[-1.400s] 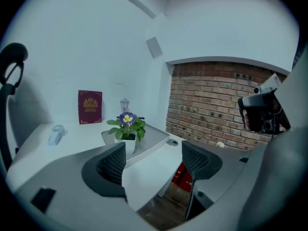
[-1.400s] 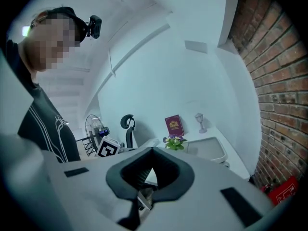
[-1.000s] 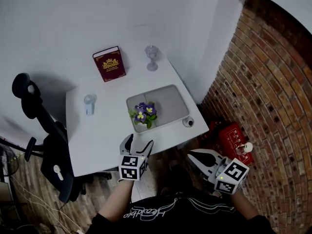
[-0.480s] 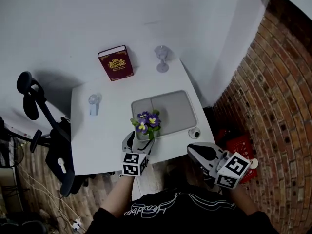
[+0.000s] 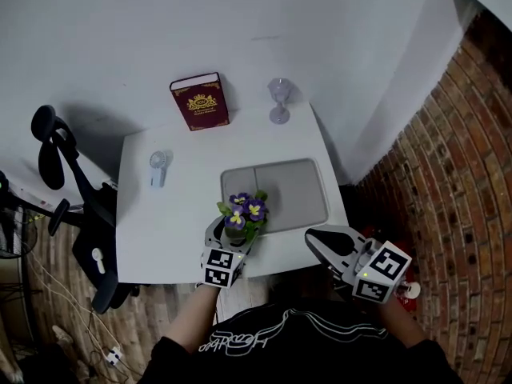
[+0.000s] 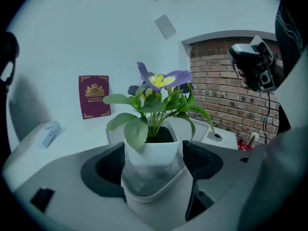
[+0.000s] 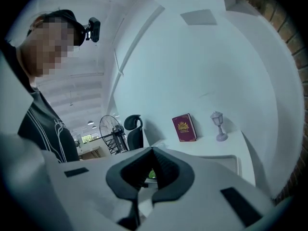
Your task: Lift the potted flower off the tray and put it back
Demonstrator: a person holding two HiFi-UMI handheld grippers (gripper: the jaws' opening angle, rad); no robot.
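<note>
The potted flower [image 5: 244, 210], purple blooms in a small white pot [image 6: 151, 153] with a clear saucer under it, is between the jaws of my left gripper [image 5: 232, 238], which is shut on the pot's sides. The pot is upright at the near left corner of the grey tray [image 5: 296, 186]; in the left gripper view the tray [image 6: 204, 124] lies behind it. My right gripper [image 5: 320, 242] hovers off the table's near edge to the right, its jaws shut [image 7: 151, 165] with nothing held.
A red book [image 5: 199, 101] and a small purple lamp [image 5: 278, 101] stand at the table's far side against the white wall. A small hand fan [image 5: 159, 166] lies left of the tray. An office chair [image 5: 68, 182] is left; a brick wall [image 5: 456, 174] is right.
My left gripper went forward to the flower in the tray, shut on the pot, and drew it back to the tray's near left corner. The right gripper stayed near the table's edge.
</note>
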